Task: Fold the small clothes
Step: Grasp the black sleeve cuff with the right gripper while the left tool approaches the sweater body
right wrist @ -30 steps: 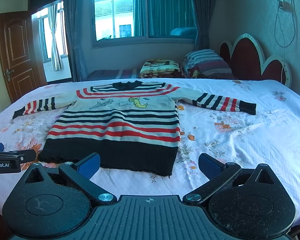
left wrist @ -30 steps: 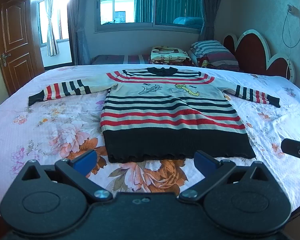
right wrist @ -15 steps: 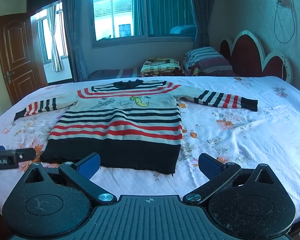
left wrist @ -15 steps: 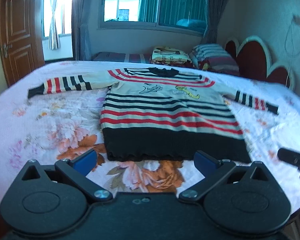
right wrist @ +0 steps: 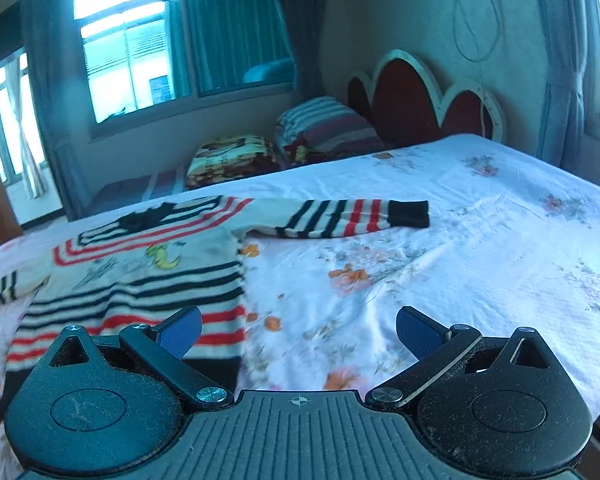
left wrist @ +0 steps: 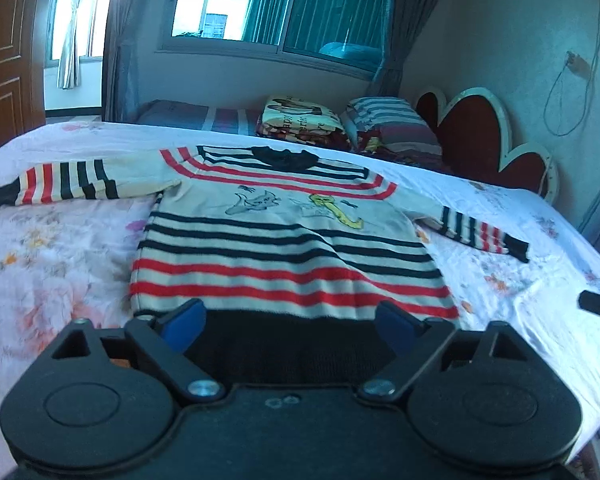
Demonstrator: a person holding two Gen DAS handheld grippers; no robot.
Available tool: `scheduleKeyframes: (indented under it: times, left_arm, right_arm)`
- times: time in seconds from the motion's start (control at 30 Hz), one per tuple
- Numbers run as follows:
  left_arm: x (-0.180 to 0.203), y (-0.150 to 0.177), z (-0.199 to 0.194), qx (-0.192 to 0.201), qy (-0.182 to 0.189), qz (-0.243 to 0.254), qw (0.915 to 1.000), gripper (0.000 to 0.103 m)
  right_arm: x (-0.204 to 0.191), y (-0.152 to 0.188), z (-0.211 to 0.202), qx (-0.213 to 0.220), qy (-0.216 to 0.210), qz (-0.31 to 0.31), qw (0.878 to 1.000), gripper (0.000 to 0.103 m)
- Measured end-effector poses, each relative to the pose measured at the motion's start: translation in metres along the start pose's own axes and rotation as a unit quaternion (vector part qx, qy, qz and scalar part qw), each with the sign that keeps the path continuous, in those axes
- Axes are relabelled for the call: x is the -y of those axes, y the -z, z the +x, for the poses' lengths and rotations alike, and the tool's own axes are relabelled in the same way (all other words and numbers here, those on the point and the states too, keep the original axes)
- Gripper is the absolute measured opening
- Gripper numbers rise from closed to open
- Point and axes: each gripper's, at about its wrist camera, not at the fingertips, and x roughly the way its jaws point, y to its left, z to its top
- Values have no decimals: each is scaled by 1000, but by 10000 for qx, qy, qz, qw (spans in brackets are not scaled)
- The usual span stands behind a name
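Sweater (left wrist: 284, 248), striped with a black hem, lies flat and face up across the middle of the frame on the floral bedsheet (left wrist: 52, 248), both sleeves spread. I judge no fold is made yet; this is the approach. My left gripper (left wrist: 290, 322) gapes wide over the hem, my right gripper (right wrist: 298, 330) equally wide at the hem's right edge, neither holding anything. Next I'd pinch the bottom corners.
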Motion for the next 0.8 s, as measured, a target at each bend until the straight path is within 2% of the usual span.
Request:
scheduleKeyframes:
  times: [0.07,0.1,0.13,0.2,0.23,0.27,0.43,0.6,0.8]
  left_arm:
    - [-1,-11,19,0,-132,108,9999,65]
    - [-1,-17,28,23,-215,122,9997,65]
    - [-3,-22,37,59,-304,118,9995,67]
    - [-6,-34,58,86,-453,41,9989,77]
    - [-8,-40,68,103,-502,-22,9987,86]
    - [-9,-45,79,117,-570,-55,9983,88]
    - [-12,-72,134,-12,-642,-119,9979,83]
    - [-5,-87,189,-262,-716,-94,9970,82]
    - [10,-94,232,-465,-701,14,9965,81]
  right_arm:
    - [13,-12,17,82,90,130,9998,102]
    - [21,-20,28,102,123,201,9997,102]
    - [27,-26,38,127,149,261,9995,77]
    - [41,-41,70,23,264,465,9986,51]
    - [49,-46,85,-13,276,604,9978,51]
    - [58,-52,102,-30,261,760,9968,51]
    - [108,-74,190,-120,234,1648,9860,51]
    - [158,-77,269,-204,280,2664,9632,51]
    - [192,-68,308,-142,285,3325,9426,50]
